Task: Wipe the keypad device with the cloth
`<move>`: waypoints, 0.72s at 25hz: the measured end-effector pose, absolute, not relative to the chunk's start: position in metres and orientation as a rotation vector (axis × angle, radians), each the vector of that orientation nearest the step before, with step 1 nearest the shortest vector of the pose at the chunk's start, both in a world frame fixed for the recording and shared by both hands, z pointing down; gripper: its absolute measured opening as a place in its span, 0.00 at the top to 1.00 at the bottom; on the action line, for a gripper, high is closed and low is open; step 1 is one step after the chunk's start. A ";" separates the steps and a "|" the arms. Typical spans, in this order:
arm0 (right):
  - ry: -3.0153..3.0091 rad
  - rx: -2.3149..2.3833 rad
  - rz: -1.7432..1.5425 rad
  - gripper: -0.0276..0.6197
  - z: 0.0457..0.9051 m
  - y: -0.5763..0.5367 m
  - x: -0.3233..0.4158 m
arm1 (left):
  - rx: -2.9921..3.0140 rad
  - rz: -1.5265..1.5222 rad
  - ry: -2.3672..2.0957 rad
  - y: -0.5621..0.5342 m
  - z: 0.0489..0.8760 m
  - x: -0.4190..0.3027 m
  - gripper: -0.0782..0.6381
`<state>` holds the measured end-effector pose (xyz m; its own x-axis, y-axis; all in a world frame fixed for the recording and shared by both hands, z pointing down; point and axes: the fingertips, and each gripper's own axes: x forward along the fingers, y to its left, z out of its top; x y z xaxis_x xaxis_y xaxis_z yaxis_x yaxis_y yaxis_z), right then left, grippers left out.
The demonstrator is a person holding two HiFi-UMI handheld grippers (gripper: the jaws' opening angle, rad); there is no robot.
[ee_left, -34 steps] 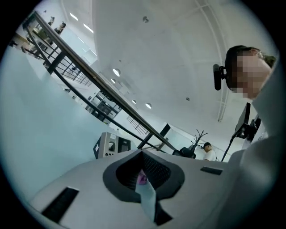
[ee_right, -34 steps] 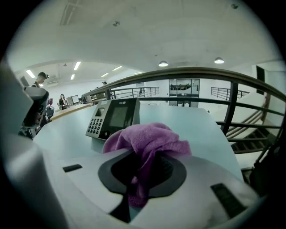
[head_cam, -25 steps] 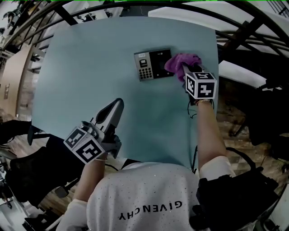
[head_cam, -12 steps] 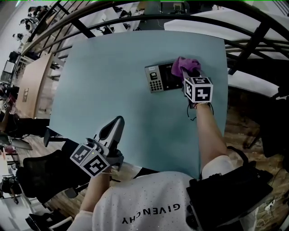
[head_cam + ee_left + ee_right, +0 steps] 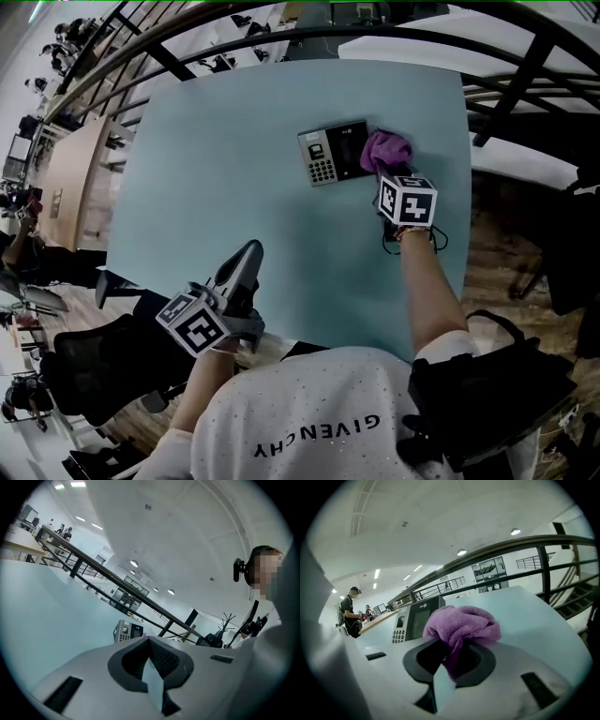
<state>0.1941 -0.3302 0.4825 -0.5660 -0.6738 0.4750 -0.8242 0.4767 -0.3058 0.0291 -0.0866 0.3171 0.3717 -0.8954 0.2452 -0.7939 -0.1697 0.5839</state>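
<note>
The keypad device [image 5: 333,154] lies flat at the far side of the pale blue table [image 5: 216,178], its grey keypad on the left and a dark screen on the right. A bunched purple cloth [image 5: 386,150] sits at the device's right edge, held in my right gripper [image 5: 384,171], which is shut on it. In the right gripper view the cloth [image 5: 461,629] bulges out of the jaws just right of the device [image 5: 416,618]. My left gripper [image 5: 246,257] hovers near the table's front edge, shut and holding nothing; the device [image 5: 127,631] shows far ahead of it.
Black railings [image 5: 525,70] curve round the table's far and right sides. A dark office chair [image 5: 89,356] stands at the front left and a black bag [image 5: 497,394] at the front right. A person [image 5: 349,611] stands in the far background.
The purple cloth in my right gripper has slid rightward and slightly nearer, from over the device's screen to its right edge. The left gripper has barely moved.
</note>
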 end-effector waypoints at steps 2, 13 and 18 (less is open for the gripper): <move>-2.410 1.269 0.760 0.87 0.487 -0.323 0.197 | 1.999 -0.188 -1.434 -0.088 0.319 0.033 0.89; -2.303 1.331 0.583 0.87 0.486 -0.308 0.203 | 2.062 -0.249 -1.259 -0.122 0.324 0.019 0.89; -2.199 1.323 0.582 0.86 0.498 -0.279 0.200 | 2.097 -0.234 -1.202 -0.134 0.334 -0.026 0.89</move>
<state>0.2000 -0.2787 0.4977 -0.3996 -0.6788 0.6160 -0.8947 0.4352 -0.1008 -0.0260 -0.1335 0.3336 0.5533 -0.8137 0.1781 -0.6878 -0.3256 0.6488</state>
